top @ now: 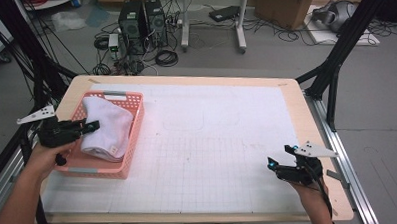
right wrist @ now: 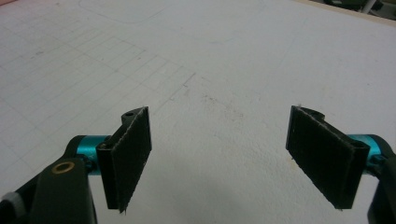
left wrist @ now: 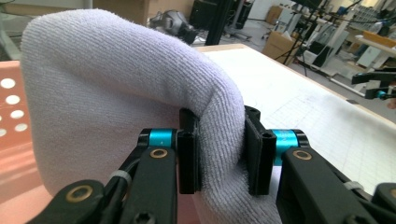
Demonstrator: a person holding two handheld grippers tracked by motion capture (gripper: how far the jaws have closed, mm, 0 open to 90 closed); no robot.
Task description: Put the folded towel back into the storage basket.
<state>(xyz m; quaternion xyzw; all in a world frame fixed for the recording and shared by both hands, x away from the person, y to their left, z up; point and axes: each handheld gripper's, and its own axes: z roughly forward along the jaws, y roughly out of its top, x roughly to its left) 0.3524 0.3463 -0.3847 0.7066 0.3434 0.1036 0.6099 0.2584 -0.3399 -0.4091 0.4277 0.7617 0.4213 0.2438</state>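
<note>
Towel point(top: 107, 130) long axis runs along basket point(top: 132, 144) (folded) | left gripper point(left wrist: 219, 154) pinching towel | right gripper point(right wrist: 219, 158) unclenched

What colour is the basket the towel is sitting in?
The basket is salmon pink, holding a white towel; the high view shows it best.

Towel point(left wrist: 116, 88) was white terry cloth, soft w/ a ribbed, looped nap, matt. Basket point(top: 132, 125) at the table's left edge was pink plastic, smooth, slight sheen, w/ perforated walls. Table point(top: 299, 113) had a pale wood rim, matt; its top was covered w/ white paper-like sheet, faint grid lines, a few smudges. Left tongs point(left wrist: 222, 149): black matt plastic, rough dark pad faces, glossy teal metal collars, brass-look rivets. Right tongs point(right wrist: 219, 156): same black pads, fuzzy at edges, same teal metal.
</note>
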